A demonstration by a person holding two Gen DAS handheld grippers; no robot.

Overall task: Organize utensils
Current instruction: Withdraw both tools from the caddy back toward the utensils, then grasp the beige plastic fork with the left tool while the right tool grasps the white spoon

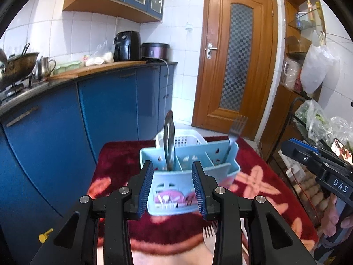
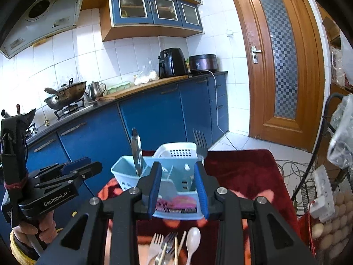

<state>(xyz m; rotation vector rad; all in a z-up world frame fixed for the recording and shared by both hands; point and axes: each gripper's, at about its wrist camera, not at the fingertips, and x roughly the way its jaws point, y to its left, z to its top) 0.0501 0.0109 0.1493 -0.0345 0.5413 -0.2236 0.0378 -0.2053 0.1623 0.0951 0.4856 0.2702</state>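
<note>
Utensils point(image 2: 169, 246) below right gripper point(image 2: 178, 190)

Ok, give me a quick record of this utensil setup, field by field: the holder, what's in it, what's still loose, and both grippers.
holder: light blue utensil caddy on the red floral cloth
in holder: metal tongs at the left, fork at the right, both upright
behind holder: white perforated basket
loose utensils: forks, chopsticks and a white spoon, lying in front of the caddy
left gripper: open, empty
right gripper: open, empty
</note>
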